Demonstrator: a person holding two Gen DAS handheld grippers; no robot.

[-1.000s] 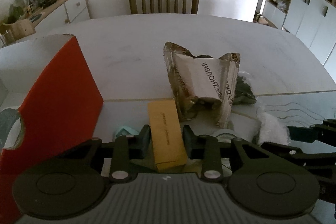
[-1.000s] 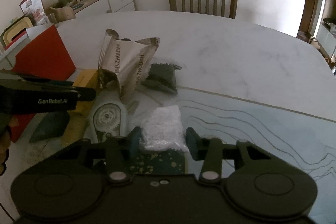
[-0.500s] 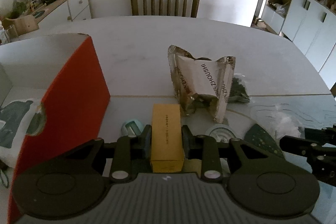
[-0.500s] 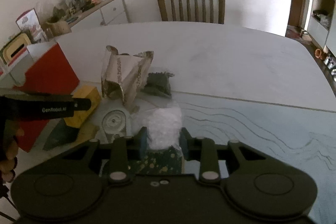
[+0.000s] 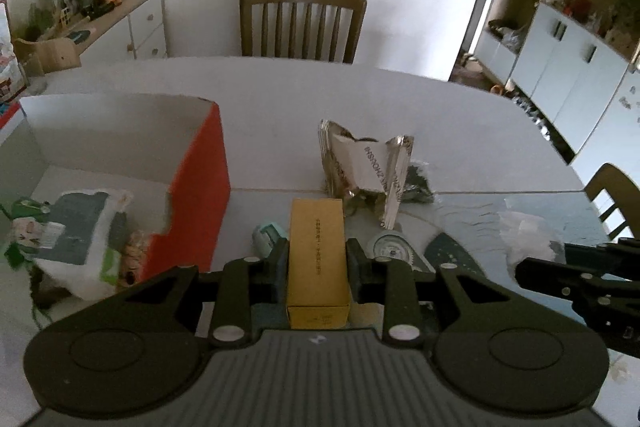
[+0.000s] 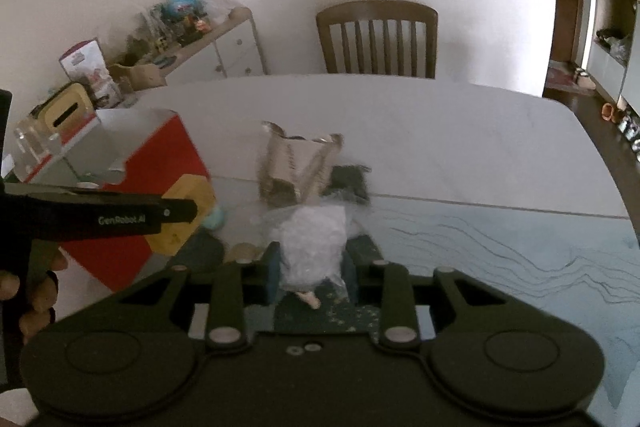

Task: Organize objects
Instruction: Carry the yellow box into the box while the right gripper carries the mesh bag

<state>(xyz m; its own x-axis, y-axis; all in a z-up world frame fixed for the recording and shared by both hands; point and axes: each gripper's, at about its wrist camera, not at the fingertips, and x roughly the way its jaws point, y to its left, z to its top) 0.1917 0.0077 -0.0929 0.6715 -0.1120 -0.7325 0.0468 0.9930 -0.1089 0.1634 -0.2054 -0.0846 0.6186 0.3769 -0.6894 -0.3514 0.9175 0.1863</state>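
the left gripper (image 5: 317, 259) clamps a yellow carton (image 5: 317, 259) squarely across its flat sides, lifted clear of the table (image 5: 280, 99), likely bound for the red box (image 5: 200, 195) just to its left, whose open top already shows soft packets inside. the right gripper (image 6: 311, 269) pinches a crinkly white plastic bag (image 6: 314, 239) at its middle, the film bunching between the jaws. a creased foil pouch (image 5: 366, 167) stands upright beyond both, a dark packet (image 5: 416, 183) beside it, waiting on the smooth pale tabletop with other small items.
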